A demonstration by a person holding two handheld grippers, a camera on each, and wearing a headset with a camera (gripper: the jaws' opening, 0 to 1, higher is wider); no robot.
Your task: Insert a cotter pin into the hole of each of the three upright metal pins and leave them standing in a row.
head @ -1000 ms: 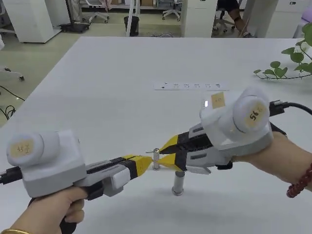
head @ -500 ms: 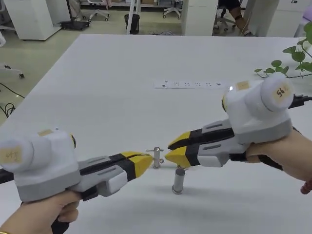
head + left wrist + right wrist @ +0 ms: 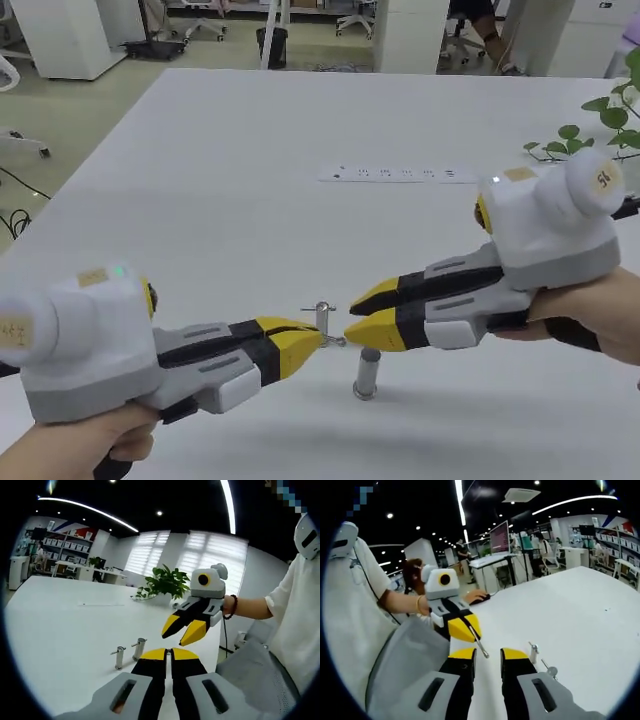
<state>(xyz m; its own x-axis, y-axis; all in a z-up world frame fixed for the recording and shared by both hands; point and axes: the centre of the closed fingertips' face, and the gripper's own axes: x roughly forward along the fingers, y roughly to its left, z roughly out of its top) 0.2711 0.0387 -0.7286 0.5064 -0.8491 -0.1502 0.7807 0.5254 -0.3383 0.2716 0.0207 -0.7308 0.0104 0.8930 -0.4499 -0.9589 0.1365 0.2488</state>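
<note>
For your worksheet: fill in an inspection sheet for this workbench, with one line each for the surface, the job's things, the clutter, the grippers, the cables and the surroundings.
Surface: white table, smooth, no spills seen.
Job's things: two upright metal pins seen. The far pin has a thin crosspiece near its top, probably a cotter pin already in. The near pin shows none.
Clutter: power strip mid-table; plant at the right edge.
Grippers: left gripper shut on a cotter pin; right gripper open, facing it.
Cables: black cable behind the right gripper; floor cables at the left.
Surroundings: open office with chairs and cabinets.
</note>
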